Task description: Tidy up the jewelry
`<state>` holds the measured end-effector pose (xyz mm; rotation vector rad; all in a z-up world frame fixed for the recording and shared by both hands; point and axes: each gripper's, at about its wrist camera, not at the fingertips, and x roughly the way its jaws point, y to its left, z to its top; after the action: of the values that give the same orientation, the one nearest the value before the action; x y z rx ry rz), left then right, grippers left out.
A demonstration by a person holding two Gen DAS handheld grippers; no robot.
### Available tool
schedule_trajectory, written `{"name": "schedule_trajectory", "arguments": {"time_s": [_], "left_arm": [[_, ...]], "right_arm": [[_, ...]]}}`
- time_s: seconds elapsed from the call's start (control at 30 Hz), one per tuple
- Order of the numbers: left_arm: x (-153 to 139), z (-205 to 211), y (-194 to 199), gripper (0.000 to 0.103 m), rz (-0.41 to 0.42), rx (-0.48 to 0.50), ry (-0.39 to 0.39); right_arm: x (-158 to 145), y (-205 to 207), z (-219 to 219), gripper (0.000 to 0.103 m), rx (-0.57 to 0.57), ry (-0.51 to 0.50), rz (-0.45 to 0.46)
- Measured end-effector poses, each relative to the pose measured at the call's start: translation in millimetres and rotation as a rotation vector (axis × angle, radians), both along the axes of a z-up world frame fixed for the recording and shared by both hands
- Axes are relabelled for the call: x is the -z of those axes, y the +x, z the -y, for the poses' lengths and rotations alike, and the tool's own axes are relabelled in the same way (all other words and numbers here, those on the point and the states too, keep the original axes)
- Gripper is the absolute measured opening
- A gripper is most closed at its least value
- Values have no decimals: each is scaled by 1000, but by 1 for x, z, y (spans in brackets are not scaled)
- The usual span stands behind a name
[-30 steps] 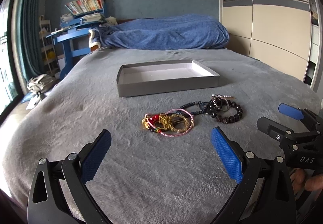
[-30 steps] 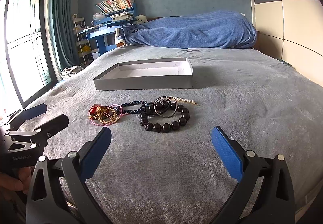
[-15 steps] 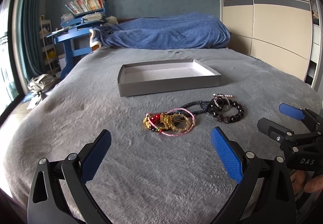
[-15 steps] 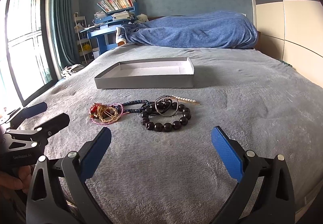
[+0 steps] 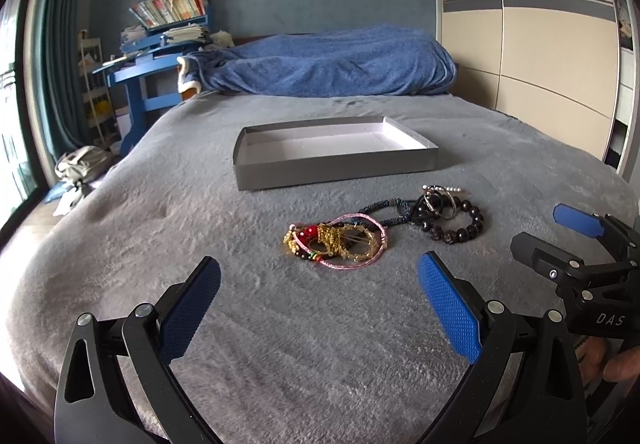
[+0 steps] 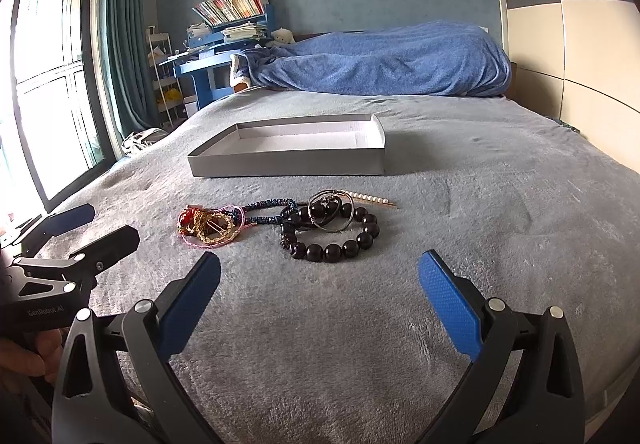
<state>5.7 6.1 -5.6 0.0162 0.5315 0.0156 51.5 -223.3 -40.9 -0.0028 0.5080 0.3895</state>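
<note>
On the grey plush bed cover (image 5: 168, 228) lies a tangled heap of jewelry, just in front of one shallow grey cardboard box lid with a white inside (image 5: 336, 164), apart from it. The pink cord bracelet (image 5: 360, 240) wraps around gold chain and red beads so knotted that separate pieces cannot be counted. One dark round-bead bracelet (image 6: 332, 240) overlaps thin metal rings whose number is unclear, and one slim pearl hair clip (image 6: 374, 199) pokes out behind, partly hidden in the left view. A dark blue braided cord (image 6: 268, 204) links the two clusters. The left tool (image 5: 320, 300) and right tool (image 6: 320, 300) each stand spread wide, holding nothing, above the cover.
</note>
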Motion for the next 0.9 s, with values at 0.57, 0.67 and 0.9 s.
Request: {"name": "schedule_trajectory", "arguments": {"time_s": [0.57,0.67,0.9], "left_arm": [[3,1,2,98,-9,-3,2],[4,2,2,98,-11,-3,8],[4,1,4,98,-17,-9,21]], "right_arm": [[0,1,0,98,-1,0,-1],[0,2,0,98,-1,-1,-3],[1,3,1,98,1,1,-7]]}}
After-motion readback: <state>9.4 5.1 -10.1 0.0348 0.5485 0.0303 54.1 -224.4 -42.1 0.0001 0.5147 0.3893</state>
